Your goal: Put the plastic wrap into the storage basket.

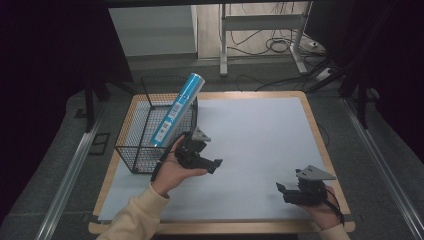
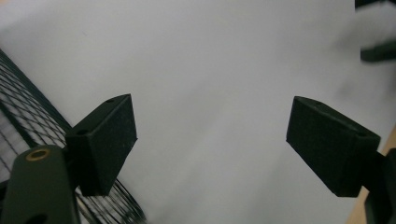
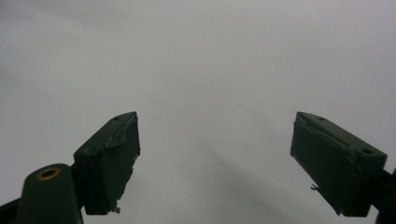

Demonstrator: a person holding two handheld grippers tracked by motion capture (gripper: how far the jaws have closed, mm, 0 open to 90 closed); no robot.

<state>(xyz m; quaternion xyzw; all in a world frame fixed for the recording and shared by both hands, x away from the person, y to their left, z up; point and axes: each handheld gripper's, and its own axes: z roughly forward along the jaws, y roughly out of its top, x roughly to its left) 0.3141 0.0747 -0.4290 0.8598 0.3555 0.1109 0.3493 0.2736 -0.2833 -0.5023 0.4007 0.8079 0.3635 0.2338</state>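
A wooden-edged table (image 1: pixel 313 125) with a pale sheet (image 1: pixel 260 145) fills the frame's middle. At centre-left a black wire basket (image 1: pixel 137 142) holds a blue tube (image 1: pixel 177 110), leaning with its long axis running lower left to upper right, top end above the rim. The left gripper (image 1: pixel 216 165), just right of the basket, is spread empty; the right gripper (image 1: pixel 281 190), lower right, likewise gapes empty.

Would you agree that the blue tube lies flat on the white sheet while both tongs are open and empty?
Not quite: the blue tube stands tilted in the wire basket, as the high view shows. Both the left tongs and right tongs are indeed open and empty.
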